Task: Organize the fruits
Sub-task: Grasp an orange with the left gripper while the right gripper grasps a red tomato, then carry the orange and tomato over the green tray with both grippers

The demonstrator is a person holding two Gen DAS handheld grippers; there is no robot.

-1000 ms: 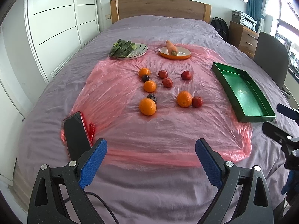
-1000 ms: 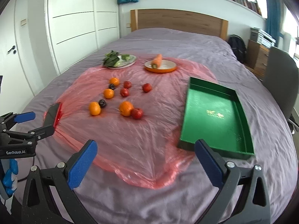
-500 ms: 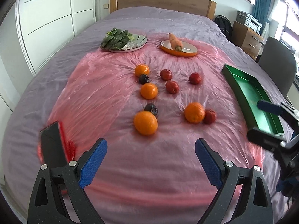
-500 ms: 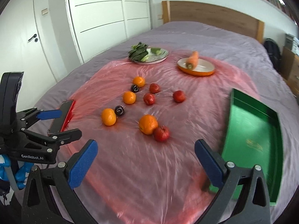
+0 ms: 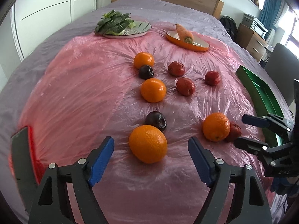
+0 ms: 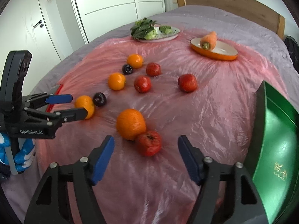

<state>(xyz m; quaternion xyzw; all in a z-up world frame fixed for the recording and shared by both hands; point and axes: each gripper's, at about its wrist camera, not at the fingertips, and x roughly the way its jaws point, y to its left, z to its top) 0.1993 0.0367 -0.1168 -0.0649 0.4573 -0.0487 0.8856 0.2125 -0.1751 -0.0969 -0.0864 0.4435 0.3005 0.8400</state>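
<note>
Several oranges, red fruits and two dark plums lie on a pink plastic sheet (image 5: 84, 93) spread over a bed. My left gripper (image 5: 151, 141) is low over the nearest orange (image 5: 147, 149). Its jaws are closing with the orange between them, pads clear of the peel. My right gripper (image 6: 146, 140) stands open astride a red fruit (image 6: 149, 146) that touches another orange (image 6: 130, 124). Each gripper also shows in the other's view: the left gripper (image 6: 79, 105) and the right gripper (image 5: 240, 130). A green tray (image 6: 259, 123) lies to the right, also seen as the tray (image 5: 248, 80) in the left wrist view.
At the far end stand a plate of leafy greens (image 5: 130, 31) and an orange dish with a carrot (image 5: 186, 41). A phone in a red case (image 5: 22, 156) lies at the sheet's left edge. A grey chair (image 5: 280, 63) and drawers stand right of the bed.
Both grippers have come forward and down toward the fruit, which now looks much larger. Both pairs of fingers stand narrower than before. The right one has swung left from the tray to the fruit.
</note>
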